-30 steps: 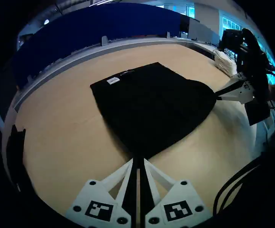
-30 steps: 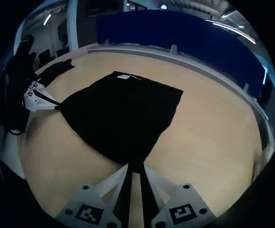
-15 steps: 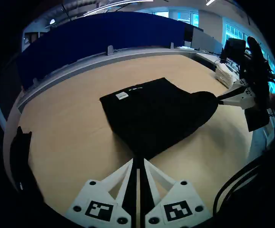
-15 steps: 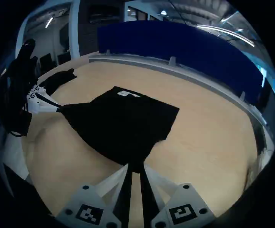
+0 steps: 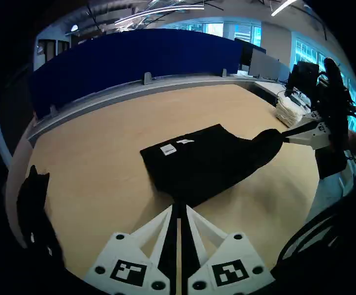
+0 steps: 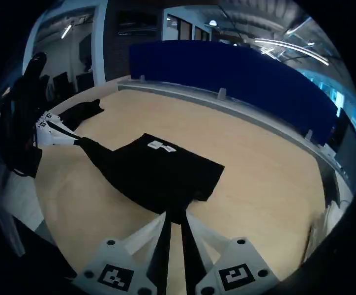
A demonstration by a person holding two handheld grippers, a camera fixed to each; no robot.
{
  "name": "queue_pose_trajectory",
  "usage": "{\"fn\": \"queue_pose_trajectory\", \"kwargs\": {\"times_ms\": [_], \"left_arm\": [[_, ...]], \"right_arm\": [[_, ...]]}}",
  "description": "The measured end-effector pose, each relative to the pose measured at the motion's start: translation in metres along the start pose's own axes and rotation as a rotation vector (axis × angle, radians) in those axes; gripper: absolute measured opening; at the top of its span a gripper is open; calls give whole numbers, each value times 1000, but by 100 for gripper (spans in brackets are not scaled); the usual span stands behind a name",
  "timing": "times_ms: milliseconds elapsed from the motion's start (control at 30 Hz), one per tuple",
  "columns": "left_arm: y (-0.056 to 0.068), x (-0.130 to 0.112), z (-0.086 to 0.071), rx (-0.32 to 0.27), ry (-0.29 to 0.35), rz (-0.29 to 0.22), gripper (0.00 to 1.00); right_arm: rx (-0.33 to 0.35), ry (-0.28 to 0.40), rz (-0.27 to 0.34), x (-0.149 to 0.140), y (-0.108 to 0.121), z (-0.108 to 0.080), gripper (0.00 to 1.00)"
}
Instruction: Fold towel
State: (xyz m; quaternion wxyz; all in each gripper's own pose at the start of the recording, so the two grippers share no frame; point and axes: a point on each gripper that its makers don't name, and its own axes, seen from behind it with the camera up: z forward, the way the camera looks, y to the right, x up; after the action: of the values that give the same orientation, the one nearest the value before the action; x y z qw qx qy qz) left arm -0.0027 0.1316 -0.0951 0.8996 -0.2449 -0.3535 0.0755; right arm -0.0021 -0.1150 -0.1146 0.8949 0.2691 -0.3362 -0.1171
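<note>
left claw (image 5: pixel 179 205): fingers pulled almost together, pinching one near corner of the towel (image 5: pixel 202 160) between them
right claw (image 6: pixel 176 212): fingers almost together too, clamped on the other near corner of the towel
towel position: black, lying mid table (image 5: pixel 104 147); far part flat on the wood, near edge raised and stretched between the two claws
towel shape: sags in a curve from one held corner to the other; in the right gripper view the far-right corner lies flat
white tags (image 5: pixel 168 149): two small ones on top of the towel, near its far edge
other claw, left gripper view: right claw at far right, tips on the lifted corner, above the table
other claw, right gripper view: left claw at far left, tips on its lifted corner
table: light wood, curved far edge
blue partition (image 5: pixel 129 54): runs along the far edge of the table
dark cloth (image 6: pixel 82 110): on the table, well apart from the towel
white stack (image 5: pixel 290 105): folded cloth at the far right table edge
</note>
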Motion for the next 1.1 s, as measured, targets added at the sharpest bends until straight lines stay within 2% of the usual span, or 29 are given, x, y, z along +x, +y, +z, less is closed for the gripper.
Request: {"fn": "queue_pose_trajectory", "kwargs": {"times_ms": [267,467,667,867,1100], "left_arm": [[11,-7,-25,-12,-19,-16,4],[20,-17,-35,-20,-40,-30,4],[21,-19,-36,-18,-41,-38,4],[18,-11,-33,-10,-37,-46,4],[7,4,-17,7,-31,-55,4]], "right_arm": [[15,-14,-2,0,-11,-24,13],[29,-36,-8,-8,-20,-38,13],[34,-47,-8,-13,-22,-41,13],[35,-44,7,-10,-18,-36,13],[30,-48,20,-2,-4,-22,13]]}}
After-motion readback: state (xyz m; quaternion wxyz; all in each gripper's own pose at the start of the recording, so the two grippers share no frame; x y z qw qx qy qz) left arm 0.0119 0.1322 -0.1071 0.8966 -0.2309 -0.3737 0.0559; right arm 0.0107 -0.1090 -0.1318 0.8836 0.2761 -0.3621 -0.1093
